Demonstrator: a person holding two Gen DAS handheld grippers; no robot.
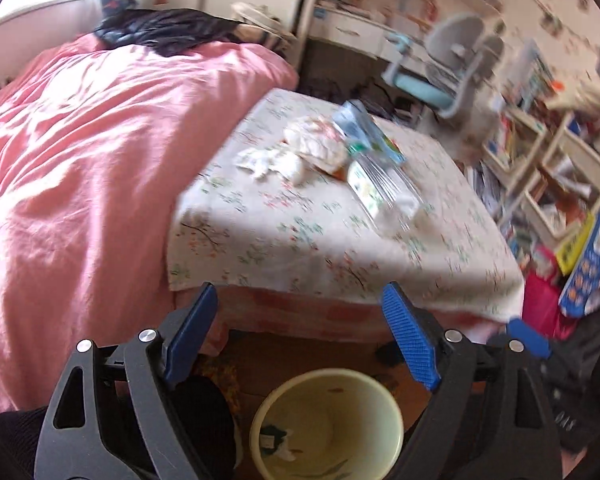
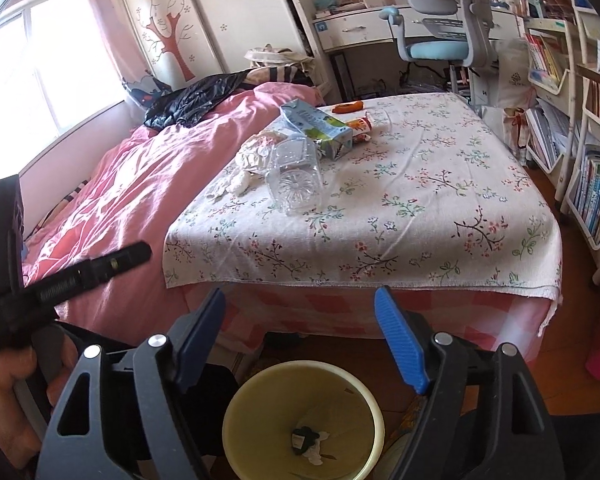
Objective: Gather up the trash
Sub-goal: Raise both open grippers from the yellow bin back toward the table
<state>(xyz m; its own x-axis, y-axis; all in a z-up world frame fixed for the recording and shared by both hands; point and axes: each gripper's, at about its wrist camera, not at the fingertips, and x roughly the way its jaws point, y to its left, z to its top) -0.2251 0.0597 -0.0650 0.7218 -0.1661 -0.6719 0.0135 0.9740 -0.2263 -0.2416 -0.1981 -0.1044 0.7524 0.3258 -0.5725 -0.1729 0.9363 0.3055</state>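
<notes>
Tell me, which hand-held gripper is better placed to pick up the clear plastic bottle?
Probably either: both, left and right, are open, empty, hovering over the bin, the bottle ahead; neither looks clearly nearer.

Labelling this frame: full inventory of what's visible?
clear plastic bottle: 1, transparent, lying on floral cloth
carton: 1, blue-green, behind bottle
crumpled tissues: pile, white, left of bottle
orange wrapper: 1, far end of cloth
floral cloth: 1, white, over bed end
pink duvet: 1, left on bed
bin: 1, pale yellow, on floor, scraps inside
desk chair: 1, grey-blue, by desk
left tongs: open, empty
right tongs: open, empty
</notes>
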